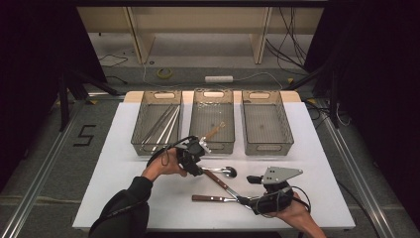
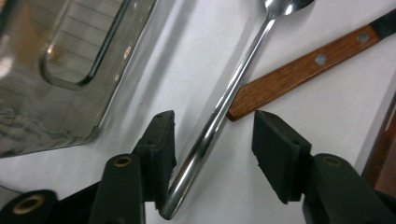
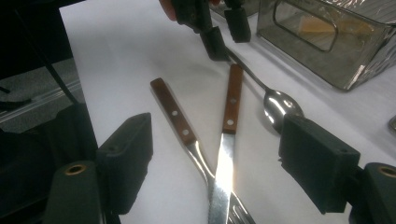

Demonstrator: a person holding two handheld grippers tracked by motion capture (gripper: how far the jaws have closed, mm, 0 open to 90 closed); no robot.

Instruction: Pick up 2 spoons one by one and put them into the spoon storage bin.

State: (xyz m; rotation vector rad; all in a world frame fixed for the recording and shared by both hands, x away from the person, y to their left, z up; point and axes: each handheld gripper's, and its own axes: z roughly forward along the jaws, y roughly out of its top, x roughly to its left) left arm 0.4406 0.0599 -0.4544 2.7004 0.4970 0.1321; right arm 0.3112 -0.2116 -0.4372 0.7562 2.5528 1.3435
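We're straddling the spoon [image 2: 229,98] handle with the left hand-held gripper [image 2: 212,149], jaws open, nothing clamped; its long axis is running away from us beside the knife handle [image 2: 303,70]. The right hand-held gripper [image 3: 215,163] is hanging open, empty.

Room dark around the edges, overhead light hits my white table [image 1: 307,163] evenly; high view soft, low detail. Left gripper view: strong glare streak along the spoon [image 2: 224,100], my fingers [image 2: 161,140] sharp, basket [image 2: 56,70] blurry with reflections. Right gripper view: knife blade [image 3: 224,168] blown out, soft shadows, my fingers [image 3: 128,149] slightly blurred.
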